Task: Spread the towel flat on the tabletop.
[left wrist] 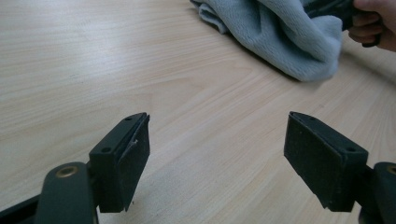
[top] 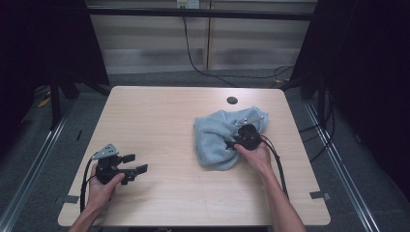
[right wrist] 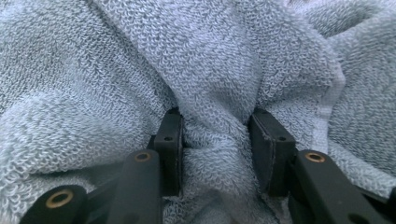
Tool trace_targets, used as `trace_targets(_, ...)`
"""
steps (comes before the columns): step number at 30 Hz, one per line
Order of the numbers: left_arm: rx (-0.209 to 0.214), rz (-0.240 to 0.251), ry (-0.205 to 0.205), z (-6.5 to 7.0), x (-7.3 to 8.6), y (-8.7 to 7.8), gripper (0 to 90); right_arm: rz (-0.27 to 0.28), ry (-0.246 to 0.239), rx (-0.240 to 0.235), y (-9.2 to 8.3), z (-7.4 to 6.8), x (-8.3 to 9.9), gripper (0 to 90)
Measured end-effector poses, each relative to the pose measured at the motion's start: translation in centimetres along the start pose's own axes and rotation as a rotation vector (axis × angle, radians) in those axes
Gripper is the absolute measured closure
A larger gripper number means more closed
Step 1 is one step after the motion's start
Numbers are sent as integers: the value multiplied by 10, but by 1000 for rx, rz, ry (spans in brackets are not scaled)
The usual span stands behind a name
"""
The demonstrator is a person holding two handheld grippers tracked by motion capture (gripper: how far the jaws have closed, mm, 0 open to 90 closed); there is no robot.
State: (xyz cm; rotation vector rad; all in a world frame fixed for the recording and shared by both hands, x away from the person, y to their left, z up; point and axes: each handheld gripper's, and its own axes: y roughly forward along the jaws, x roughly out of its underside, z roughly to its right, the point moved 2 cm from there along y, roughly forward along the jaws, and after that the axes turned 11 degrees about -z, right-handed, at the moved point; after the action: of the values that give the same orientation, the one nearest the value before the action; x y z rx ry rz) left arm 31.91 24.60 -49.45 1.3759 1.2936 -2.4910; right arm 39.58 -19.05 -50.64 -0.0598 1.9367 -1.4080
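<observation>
Table: my light wooden table [top: 159,125] is bare around the work, with a small dark round hole [top: 232,100] near its far edge, just beyond the cloth.
Surroundings: black cables trail over the grey floor beyond the table; nothing lies between my claws and the cloth.
Towel, place: the towel [top: 222,137] lies on the right half of the table, well apart from my left hand.
Towel, look: pale blue-grey terry, crumpled into a loose heap with thick folds and a hemmed edge showing in the right gripper view [right wrist: 327,107].
Right claw: my right claw [top: 240,136] is pushed into the heap from its near right side; its jaws stand partly closed with a bunched fold of towel [right wrist: 215,140] between them, and both pads press against that fold.
Left claw: my left claw [top: 136,163] rests low over the near left of the table, jaws wide apart, holding nothing, only bare wood between them [left wrist: 215,154].
Left claw's outlook: it faces the towel's near fold [left wrist: 289,42], well short of touching it.
</observation>
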Motion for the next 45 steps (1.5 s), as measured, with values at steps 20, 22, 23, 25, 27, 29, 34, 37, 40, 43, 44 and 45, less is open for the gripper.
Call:
trace_targets(20,41,2,37,21,-16,11,374,20,-208,-170,1,-117,31,547)
trace_targets(22,47,9,47,26,-22,12,418,-1,-246,-195,-5,-130,32,498)
trace_targets(23,66,24,37,29,-28,12,418,-5,-250,-210,-8,-132,32,477)
trace_targets(25,56,28,45,30,-31,14,416,12,-245,-237,-16,-131,29,427)
trace_targets(27,59,28,46,30,-37,18,390,30,-240,-255,-22,-128,28,432)
trace_targets(29,65,1,38,27,-45,29,379,77,-249,-257,-36,-119,22,428)
trace_targets(34,61,-36,43,22,-51,53,551,141,-183,-215,-56,-89,4,398)
trace_targets(37,92,-69,27,23,-48,67,545,123,-143,-139,-42,-67,-7,318)
trace_targets(40,99,-88,26,26,-45,75,460,117,-103,-126,-23,-54,-14,258)
trace_targets(43,116,-104,34,27,-42,77,445,83,-98,-122,1,-56,-13,214)
trace_targets(44,134,-125,63,31,-41,77,476,80,-96,-113,5,-58,-11,216)
trace_targets(45,134,-125,63,31,-41,77,520,82,-91,-112,8,-59,-10,227)
